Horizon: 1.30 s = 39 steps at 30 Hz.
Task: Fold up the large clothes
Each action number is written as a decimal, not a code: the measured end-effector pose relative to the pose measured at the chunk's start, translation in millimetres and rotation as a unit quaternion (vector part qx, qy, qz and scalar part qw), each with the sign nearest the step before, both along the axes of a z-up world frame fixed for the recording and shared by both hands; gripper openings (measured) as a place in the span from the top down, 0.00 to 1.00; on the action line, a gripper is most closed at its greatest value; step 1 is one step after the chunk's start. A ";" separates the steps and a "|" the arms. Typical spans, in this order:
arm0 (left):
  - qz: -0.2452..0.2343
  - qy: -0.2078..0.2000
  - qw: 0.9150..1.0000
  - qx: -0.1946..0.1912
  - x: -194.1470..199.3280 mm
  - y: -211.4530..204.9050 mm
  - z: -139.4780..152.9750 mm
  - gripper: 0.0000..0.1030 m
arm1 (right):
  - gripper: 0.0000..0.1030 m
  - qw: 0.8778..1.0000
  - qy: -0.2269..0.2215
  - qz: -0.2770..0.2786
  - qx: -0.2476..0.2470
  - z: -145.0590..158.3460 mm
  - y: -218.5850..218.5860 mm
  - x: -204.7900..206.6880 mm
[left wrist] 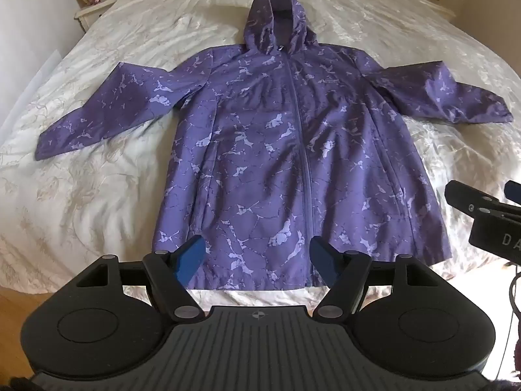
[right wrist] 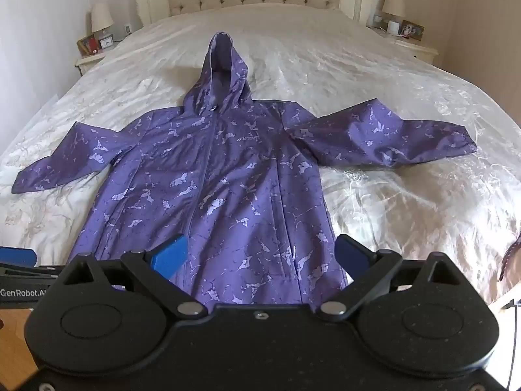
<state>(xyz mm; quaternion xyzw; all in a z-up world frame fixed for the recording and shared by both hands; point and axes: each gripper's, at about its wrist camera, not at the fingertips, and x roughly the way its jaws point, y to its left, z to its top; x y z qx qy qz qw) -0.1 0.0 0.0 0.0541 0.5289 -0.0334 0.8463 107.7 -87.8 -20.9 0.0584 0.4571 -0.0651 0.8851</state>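
A purple jacket (left wrist: 286,150) lies flat and face up on the bed (left wrist: 97,176), sleeves spread. The left gripper (left wrist: 257,260) and right gripper (right wrist: 262,257) hover over its hem, jaws wide, empty.

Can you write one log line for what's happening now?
stage: before first fold | jacket: spread flat on bed | left gripper: open | right gripper: open
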 end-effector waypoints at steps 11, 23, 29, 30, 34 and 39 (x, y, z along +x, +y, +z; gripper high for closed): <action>0.001 0.003 1.000 -0.003 1.5 2.1 1.0 0.32 | 0.06 1.000 0.000 -0.001 0.003 1.7 5.0 0.8; 0.001 0.012 1.000 -0.008 2.8 1.5 -4.1 0.32 | 0.06 1.000 0.004 -0.004 0.005 -1.8 1.6 -0.6; 0.001 0.012 1.000 -0.009 2.7 1.7 -4.8 0.32 | 0.06 1.000 0.005 -0.005 0.004 -1.9 2.7 -0.1; 0.001 0.012 1.000 -0.009 2.6 1.6 -4.8 0.32 | 0.06 1.000 0.005 -0.005 0.004 -1.6 2.8 -0.1; 0.001 0.013 1.000 -0.010 2.6 2.4 -5.1 0.32 | 0.06 1.000 0.005 -0.005 0.004 -1.2 3.6 0.3; 0.001 0.014 1.000 -0.012 1.9 4.6 -6.1 0.32 | 0.06 1.000 0.006 -0.006 0.004 -4.6 6.5 -1.0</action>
